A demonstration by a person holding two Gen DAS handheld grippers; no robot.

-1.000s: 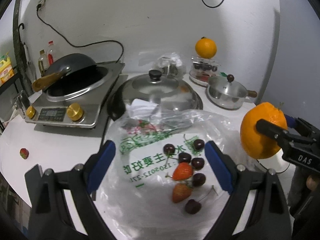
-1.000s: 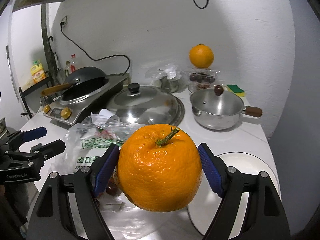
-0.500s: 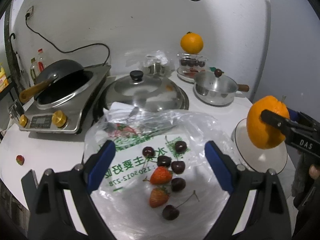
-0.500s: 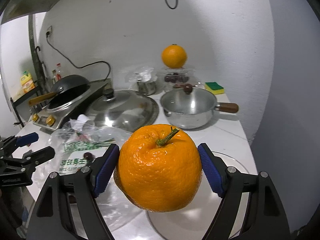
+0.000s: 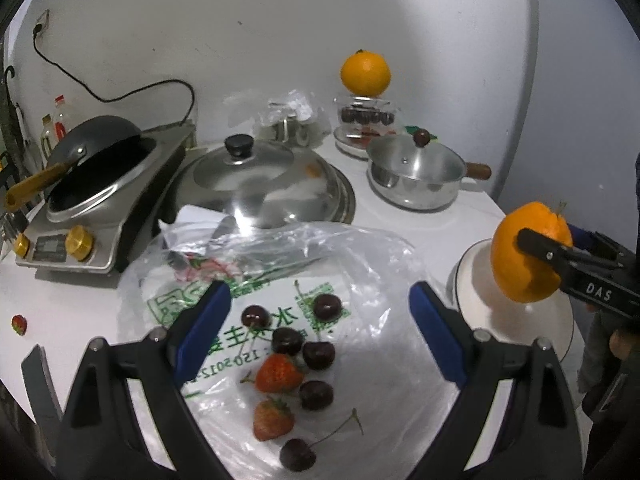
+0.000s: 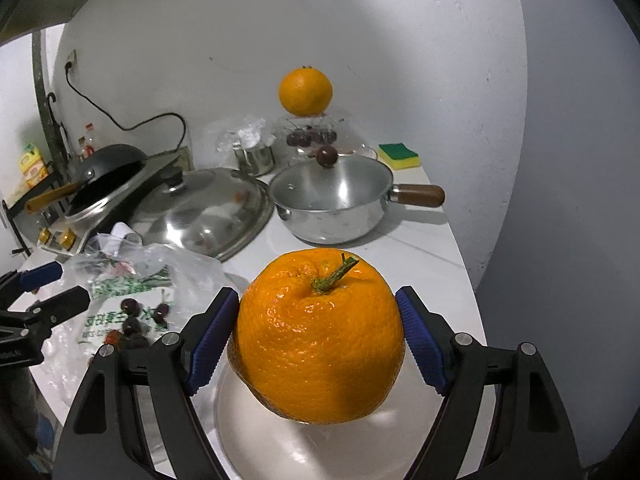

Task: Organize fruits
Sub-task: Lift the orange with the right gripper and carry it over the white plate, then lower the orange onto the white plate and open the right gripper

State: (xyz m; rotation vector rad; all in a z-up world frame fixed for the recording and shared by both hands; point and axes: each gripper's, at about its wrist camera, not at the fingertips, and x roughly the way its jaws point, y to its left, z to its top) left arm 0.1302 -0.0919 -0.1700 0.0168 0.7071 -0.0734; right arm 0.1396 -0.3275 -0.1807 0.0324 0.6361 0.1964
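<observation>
Big round bright-orange fruit (image 6: pixel 320 340) w/ green stem, dimpled skin, over a white round plate (image 6: pixel 280 448). Clear plastic bag (image 5: pixel 360 264) w/ green print carries dark-red cherries (image 5: pixel 318 355) & red strawberries (image 5: pixel 278 372). Gripper pads blue, bodies black.

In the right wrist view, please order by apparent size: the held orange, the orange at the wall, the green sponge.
1. The held orange, in the right tool; nearness to the camera enlarges it.
2. The orange at the wall.
3. The green sponge, only slightly smaller; unsure.
</observation>
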